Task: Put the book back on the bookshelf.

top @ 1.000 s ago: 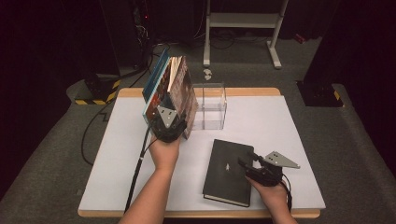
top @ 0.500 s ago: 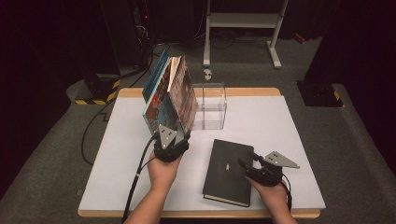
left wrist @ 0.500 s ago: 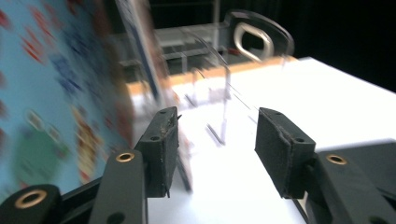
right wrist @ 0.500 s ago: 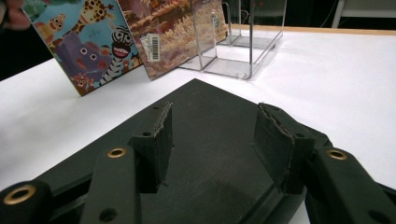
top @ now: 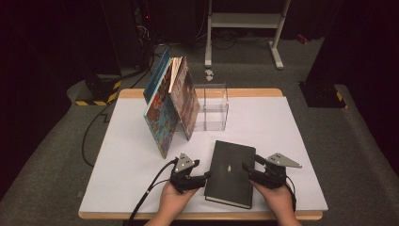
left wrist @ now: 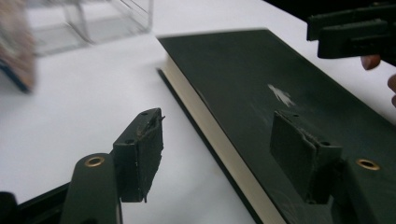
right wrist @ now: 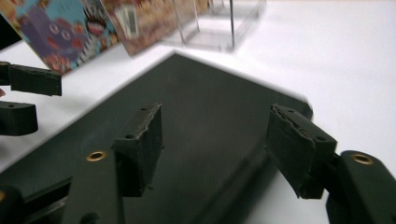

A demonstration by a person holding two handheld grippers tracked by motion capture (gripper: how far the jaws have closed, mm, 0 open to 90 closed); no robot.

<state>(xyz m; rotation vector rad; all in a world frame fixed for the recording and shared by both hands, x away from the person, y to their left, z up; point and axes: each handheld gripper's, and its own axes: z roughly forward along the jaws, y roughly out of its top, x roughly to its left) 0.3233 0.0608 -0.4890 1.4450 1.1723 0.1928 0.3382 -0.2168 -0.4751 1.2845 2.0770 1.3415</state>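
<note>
Each hand carried a black tool: the left tool [top: 205, 176] and the right tool [top: 246, 168] both bore a grey three-cornered plate on top. A black cable trailed from the left tool. Their jaws were matte black, with brass-coloured rivets and worn, ragged pads [left wrist: 150, 154]. The forearms were bare, no sleeves.
</note>
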